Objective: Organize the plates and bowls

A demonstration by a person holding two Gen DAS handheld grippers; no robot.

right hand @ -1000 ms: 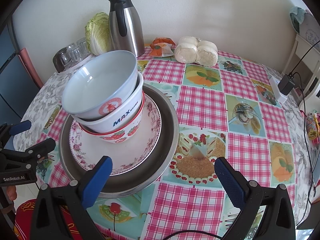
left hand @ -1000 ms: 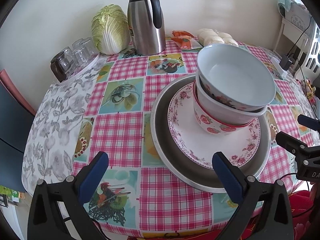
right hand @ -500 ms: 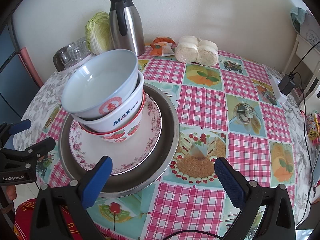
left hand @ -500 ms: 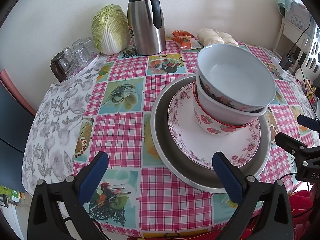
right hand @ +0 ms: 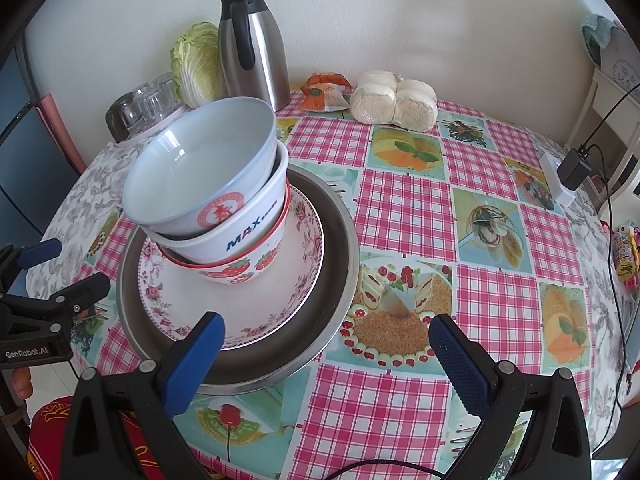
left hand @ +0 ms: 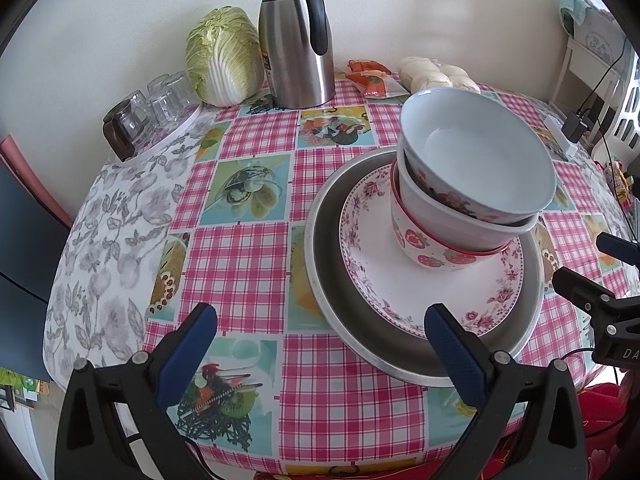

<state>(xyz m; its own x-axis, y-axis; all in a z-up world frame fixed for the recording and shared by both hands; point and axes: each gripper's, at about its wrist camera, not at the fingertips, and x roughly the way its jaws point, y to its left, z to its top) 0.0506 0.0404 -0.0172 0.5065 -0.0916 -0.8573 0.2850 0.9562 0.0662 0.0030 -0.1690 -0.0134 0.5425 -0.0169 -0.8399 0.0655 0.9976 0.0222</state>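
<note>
Above the table edge both tools (left hand: 320,344) (right hand: 326,350) stay wide open, empty, unmoved

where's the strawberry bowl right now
The strawberry bowl is at the bottom of the three-bowl stack, resting on the floral plate inside the metal basin, left in the right wrist view.

Metal basin (left hand: 320,280): I see brushed, dull steel.
Floral plate (left hand: 420,292): glossy glazed ceramic.
Thermos jug (left hand: 296,60): satin stainless steel, black plastic handle.
Tablecloth (left hand: 236,256): smooth, faintly shiny.
</note>
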